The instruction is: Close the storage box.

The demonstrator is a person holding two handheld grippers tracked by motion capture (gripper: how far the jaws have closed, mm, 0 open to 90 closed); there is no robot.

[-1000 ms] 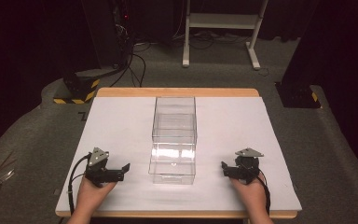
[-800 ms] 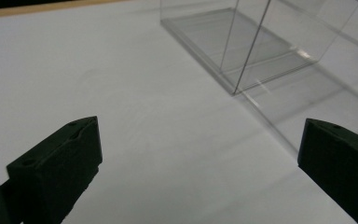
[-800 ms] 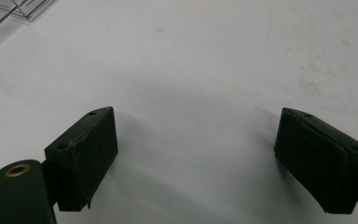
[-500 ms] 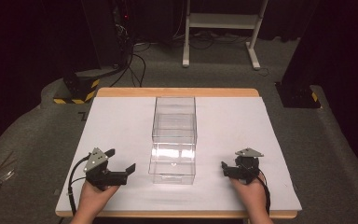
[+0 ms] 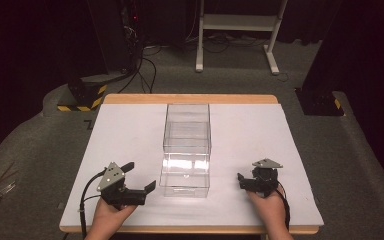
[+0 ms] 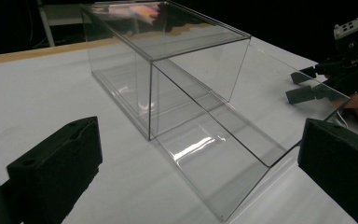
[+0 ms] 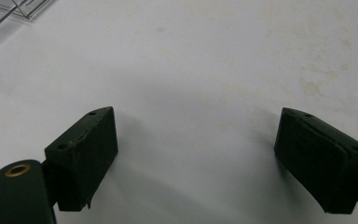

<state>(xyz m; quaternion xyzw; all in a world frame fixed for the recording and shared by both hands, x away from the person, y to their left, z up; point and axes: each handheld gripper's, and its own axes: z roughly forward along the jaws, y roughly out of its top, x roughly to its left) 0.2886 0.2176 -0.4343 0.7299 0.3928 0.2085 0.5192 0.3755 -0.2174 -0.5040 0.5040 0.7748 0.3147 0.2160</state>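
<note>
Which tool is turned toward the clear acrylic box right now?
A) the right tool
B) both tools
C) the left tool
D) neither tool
C: the left tool, open, angles in at the clear acrylic box, which sits ahead of its jaws in the left gripper view, while the right tool faces bare white table cover with just a box corner at the frame edge.

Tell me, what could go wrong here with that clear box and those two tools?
1. The clear box is see-through and glary, so its edges are hard to judge; the left hand-held gripper, open and close beside it, might bump it.
2. The box looks light on the smooth white table, so a one-sided push could slide it.
3. The right hand-held gripper is open and aimed at bare table, so it may not help steady the box.
</note>
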